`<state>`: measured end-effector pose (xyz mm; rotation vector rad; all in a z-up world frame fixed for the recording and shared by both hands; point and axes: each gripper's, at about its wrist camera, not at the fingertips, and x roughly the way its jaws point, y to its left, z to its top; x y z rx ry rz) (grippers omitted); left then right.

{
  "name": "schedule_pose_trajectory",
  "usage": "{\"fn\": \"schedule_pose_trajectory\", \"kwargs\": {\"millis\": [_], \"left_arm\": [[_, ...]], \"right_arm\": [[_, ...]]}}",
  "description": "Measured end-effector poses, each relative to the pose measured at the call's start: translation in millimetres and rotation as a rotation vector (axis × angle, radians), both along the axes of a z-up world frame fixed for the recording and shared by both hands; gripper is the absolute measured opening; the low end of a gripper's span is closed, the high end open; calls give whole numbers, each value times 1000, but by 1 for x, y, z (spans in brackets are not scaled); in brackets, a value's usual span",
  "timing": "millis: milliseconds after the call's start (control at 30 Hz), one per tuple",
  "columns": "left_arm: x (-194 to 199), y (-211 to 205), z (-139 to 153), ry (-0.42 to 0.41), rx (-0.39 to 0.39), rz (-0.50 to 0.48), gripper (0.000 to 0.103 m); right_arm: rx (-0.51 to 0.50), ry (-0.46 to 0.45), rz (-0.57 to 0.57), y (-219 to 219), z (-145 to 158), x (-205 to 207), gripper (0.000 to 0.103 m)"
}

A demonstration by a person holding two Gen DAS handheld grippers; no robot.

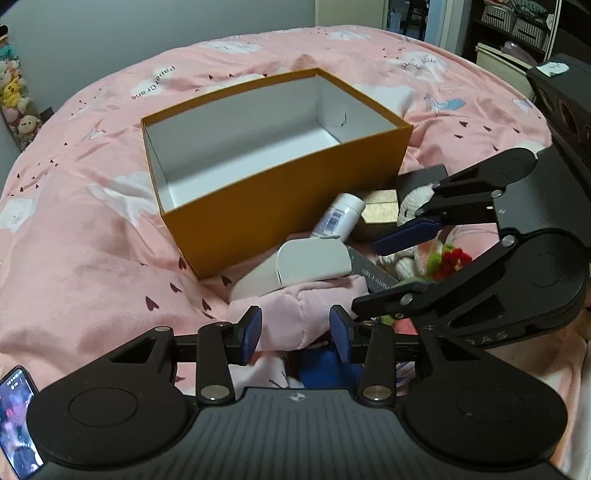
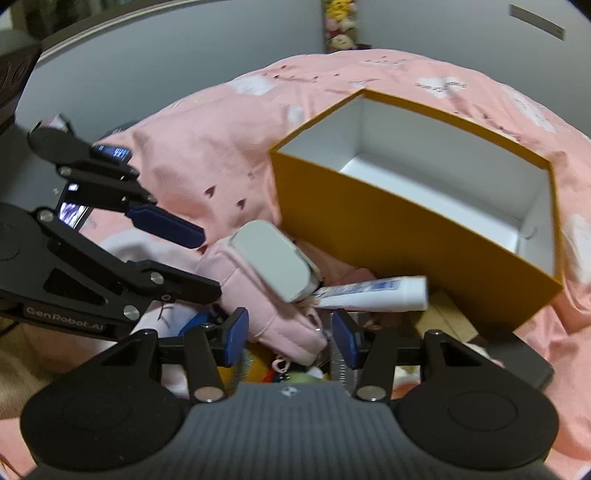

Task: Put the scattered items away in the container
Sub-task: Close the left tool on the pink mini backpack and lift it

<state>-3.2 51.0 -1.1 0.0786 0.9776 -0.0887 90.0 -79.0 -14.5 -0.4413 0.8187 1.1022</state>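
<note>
Both grippers, left gripper (image 1: 295, 334) and right gripper (image 2: 290, 334), clamp their jaws on the pink padded pouch (image 2: 266, 295), apparently to lift it jointly toward the empty orange box (image 1: 295, 206) on the bed (image 1: 92, 221).

Beyond my fingers a pink patterned bedspread (image 1: 110, 229) covers the bed, a grey wall (image 1: 147, 33) behind it, dark shelves (image 1: 517, 26) far right.
</note>
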Motion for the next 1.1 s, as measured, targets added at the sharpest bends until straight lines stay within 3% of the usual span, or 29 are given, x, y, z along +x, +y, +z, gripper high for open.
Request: {"fn": "schedule_pose_trajectory", "kwargs": {"millis": [67, 200, 333, 700, 833, 933, 1100], "left_arm": [[1, 0, -1, 2, -15, 4, 38], [-1, -5, -4, -5, 21, -31, 39], [-4, -13, -5, -17, 99, -108, 45], [-20, -47, -30, -69, 525, -418, 52], [-17, -57, -47, -87, 630, -475, 52], [-12, -61, -56, -84, 654, -475, 49], [-6, -60, -55, -87, 626, -425, 40]], "right_arm": [[-15, 0, 22, 5, -4, -1, 54], [-44, -9, 46, 10, -11, -3, 54], [-60, -9, 55, 14, -15, -1, 54], [-69, -69, 32, -12, -2, -2, 54], [-64, -87, -46, -36, 5, 4, 61], [-56, -77, -135, -54, 8, 12, 63], [-37, -11, -281, -75, 3, 25, 71]]}}
